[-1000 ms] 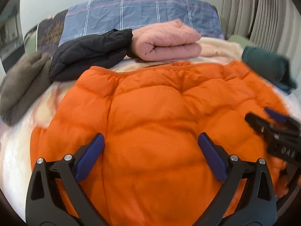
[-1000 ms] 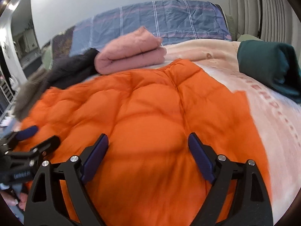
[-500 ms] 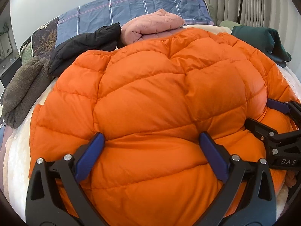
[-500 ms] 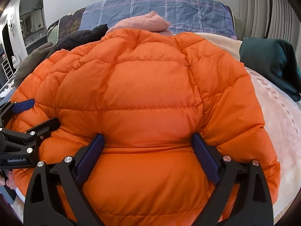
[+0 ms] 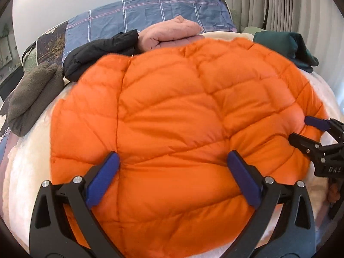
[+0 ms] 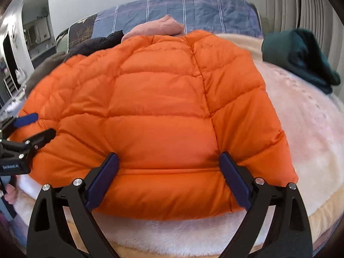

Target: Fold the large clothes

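A bed with a pale fluffy blanket [image 6: 301, 129] fills both views, and a blue checked cover [image 5: 167, 13] lies at its far end, below a plain wall. The orange puffer jacket [image 5: 182, 118] is spread on the blanket directly in front of both tongs, with its near edge reaching between their fingers.

The left gripper [image 5: 174, 176] stands wide open. The padded hem lies between its blue pads [image 5: 103, 178], which look to touch the fabric at the sides without squeezing it. The right gripper [image 6: 169, 176] is also spread wide, its jaws have just been opening, and the hem of the jacket sits between them, not pinched.

Beyond the jacket, far from the tongs, lie a folded pink garment [image 5: 172, 32] and a black garment [image 5: 101, 53]. A grey fleece [image 5: 32, 94] is to the far left of the left gripper. A dark green garment [image 6: 298, 56] rests to the far right of the right gripper.
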`<state>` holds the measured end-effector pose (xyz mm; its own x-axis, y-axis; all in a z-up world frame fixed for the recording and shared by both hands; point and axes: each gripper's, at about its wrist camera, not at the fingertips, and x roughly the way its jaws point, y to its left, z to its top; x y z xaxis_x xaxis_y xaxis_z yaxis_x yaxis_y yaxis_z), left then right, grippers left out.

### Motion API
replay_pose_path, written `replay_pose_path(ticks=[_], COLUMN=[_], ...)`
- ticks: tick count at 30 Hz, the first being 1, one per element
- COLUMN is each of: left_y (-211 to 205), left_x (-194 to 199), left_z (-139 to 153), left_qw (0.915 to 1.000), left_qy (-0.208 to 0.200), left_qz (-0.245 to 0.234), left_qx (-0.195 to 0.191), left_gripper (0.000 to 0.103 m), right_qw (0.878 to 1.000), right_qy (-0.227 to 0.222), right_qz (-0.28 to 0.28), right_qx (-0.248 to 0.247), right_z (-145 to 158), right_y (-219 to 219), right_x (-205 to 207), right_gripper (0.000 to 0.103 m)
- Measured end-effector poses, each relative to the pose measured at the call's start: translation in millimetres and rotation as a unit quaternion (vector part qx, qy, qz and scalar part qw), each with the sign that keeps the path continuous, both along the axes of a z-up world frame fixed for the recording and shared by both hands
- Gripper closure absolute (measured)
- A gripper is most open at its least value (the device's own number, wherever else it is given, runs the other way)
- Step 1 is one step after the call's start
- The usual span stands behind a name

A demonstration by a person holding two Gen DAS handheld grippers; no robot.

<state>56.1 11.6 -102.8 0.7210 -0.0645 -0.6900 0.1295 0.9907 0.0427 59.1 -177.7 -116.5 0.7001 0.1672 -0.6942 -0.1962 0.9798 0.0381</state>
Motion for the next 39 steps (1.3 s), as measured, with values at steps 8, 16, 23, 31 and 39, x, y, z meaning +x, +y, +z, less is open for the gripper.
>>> replay_pose_path(ticks=[8, 16, 23, 31, 39], left_y=[-3.5, -3.8, -0.4, -0.1, 0.8], left_x=[-6.1, -8.1, -9.3, -10.8, -13.1], left_z=[2.4, 1.7, 2.4, 2.2, 3.4], left_qw=[0.9998, 0.9998, 0.9998, 0.9998, 0.9997], left_qy=[-0.011, -0.015, -0.018, -0.02, -0.021], left_qz=[0.009, 0.008, 0.007, 0.007, 0.003], left_qx=[0.013, 0.008, -0.002, -0.004, -0.013], left_gripper=[0.002, 0.002, 0.002, 0.002, 0.002], right_qw=[0.997, 0.993, 0.989, 0.995, 0.998], right_qy=[-0.064, 0.026, -0.028, -0.091, 0.003], right_qz=[-0.04, -0.104, -0.139, -0.036, -0.057], right_qx=[0.019, 0.049, 0.037, 0.035, 0.011], right_z=[40.2, -3.1, 31.8, 60.1, 11.6], right_y=[-28.6, -65.0, -71.3, -23.4, -19.8], right_x=[-19.7, 15.3, 0.4, -20.5, 14.1], right_gripper=[0.009, 0.007, 0.007, 0.018, 0.025])
